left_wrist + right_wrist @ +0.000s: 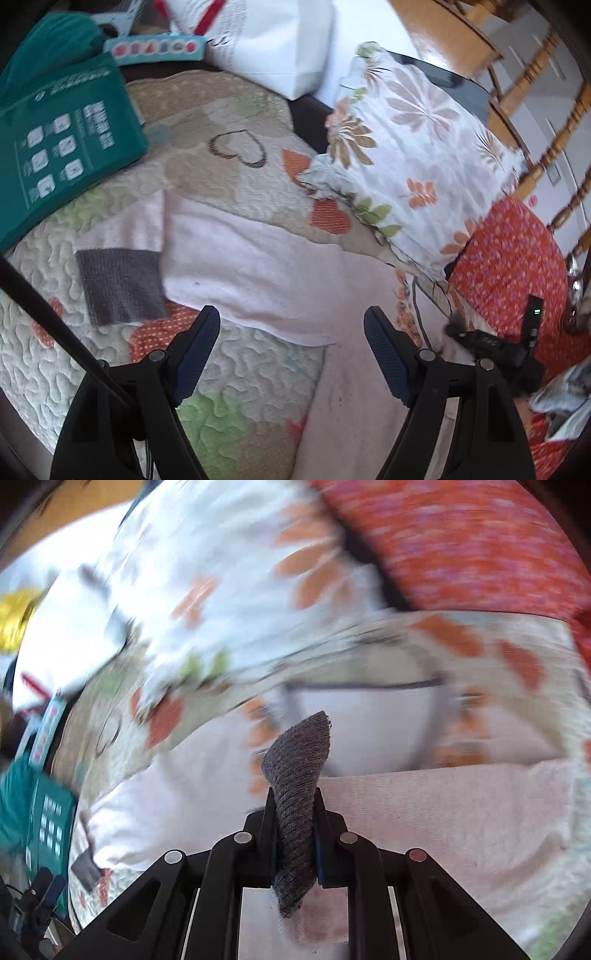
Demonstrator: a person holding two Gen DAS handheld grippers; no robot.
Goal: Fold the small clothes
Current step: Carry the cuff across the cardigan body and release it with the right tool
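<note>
A small pale pink sweater (pixel 258 273) with grey knit cuffs lies on a quilted bedspread (pixel 229 369). One sleeve with its grey cuff (pixel 118 284) lies flat at the left. My left gripper (pixel 291 332) is open and empty, just above the sweater's near edge. My right gripper (pixel 295 812) is shut on the other grey cuff (pixel 297 768), which stands up between the fingers, with the pink sleeve (pixel 443 812) trailing to the right. The right wrist view is motion-blurred. The right gripper also shows in the left wrist view (pixel 491 343) at the right.
A floral pillow (pixel 417 147) and a red patterned cushion (pixel 513 258) lie at the right. A teal bag (pixel 59 147) sits at the left, a white bag (pixel 280 40) at the back. A wooden bed rail (pixel 546 147) runs along the far right.
</note>
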